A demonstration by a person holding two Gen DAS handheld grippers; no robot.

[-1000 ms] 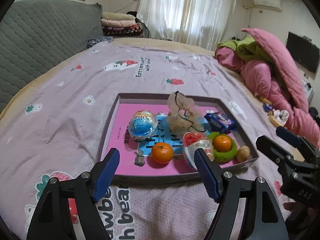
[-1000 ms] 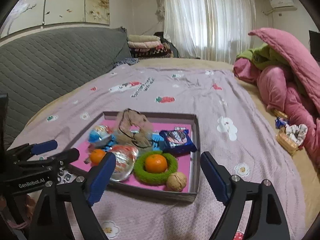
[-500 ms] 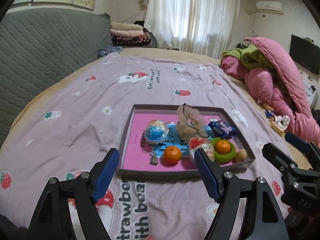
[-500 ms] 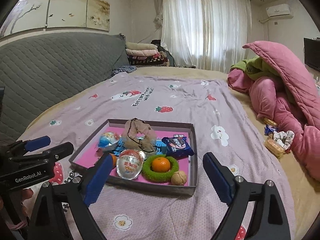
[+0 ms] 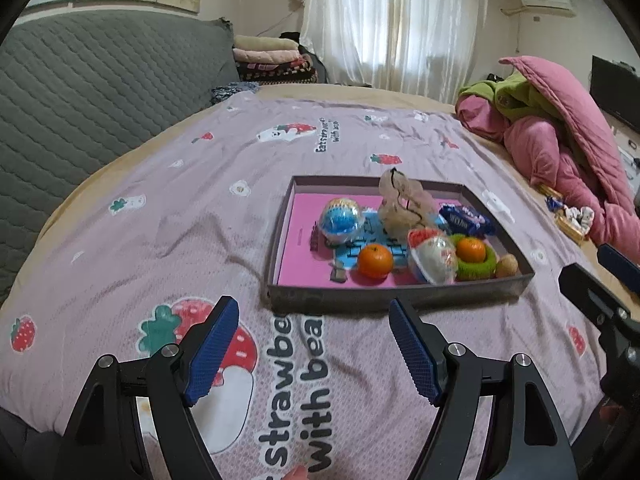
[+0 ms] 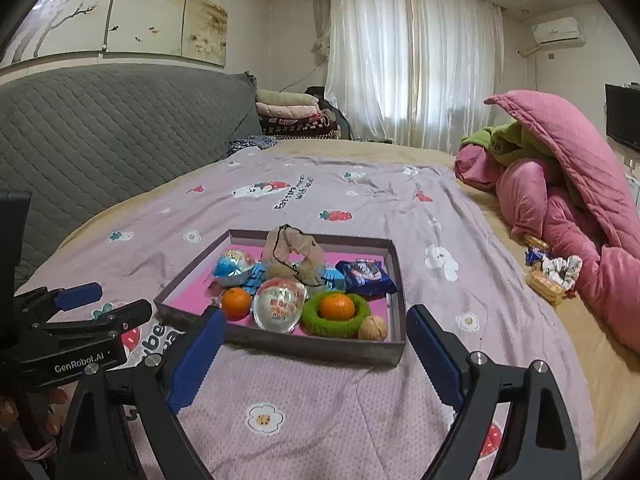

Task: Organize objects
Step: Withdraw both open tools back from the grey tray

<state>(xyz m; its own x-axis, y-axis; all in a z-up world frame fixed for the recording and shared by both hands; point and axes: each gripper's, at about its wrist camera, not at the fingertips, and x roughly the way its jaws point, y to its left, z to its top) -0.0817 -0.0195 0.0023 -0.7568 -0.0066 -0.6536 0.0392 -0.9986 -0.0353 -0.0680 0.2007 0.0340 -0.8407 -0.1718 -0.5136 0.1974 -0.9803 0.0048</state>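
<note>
- On the bed, left wrist view: left gripper (image 5: 312, 346) jaws spread wide, nothing between them, hovering over the bedspread (image 5: 160, 240) short of the tray (image 5: 400, 294). Tray holds a tangerine (image 5: 374, 261), a clear toy egg (image 5: 434, 261), a green ring (image 5: 478, 268).
- Right wrist view: right gripper (image 6: 316, 354) jaws likewise wide apart, empty, near the tray's front wall (image 6: 312, 346); walnut (image 6: 372, 328) in the near right corner.
</note>
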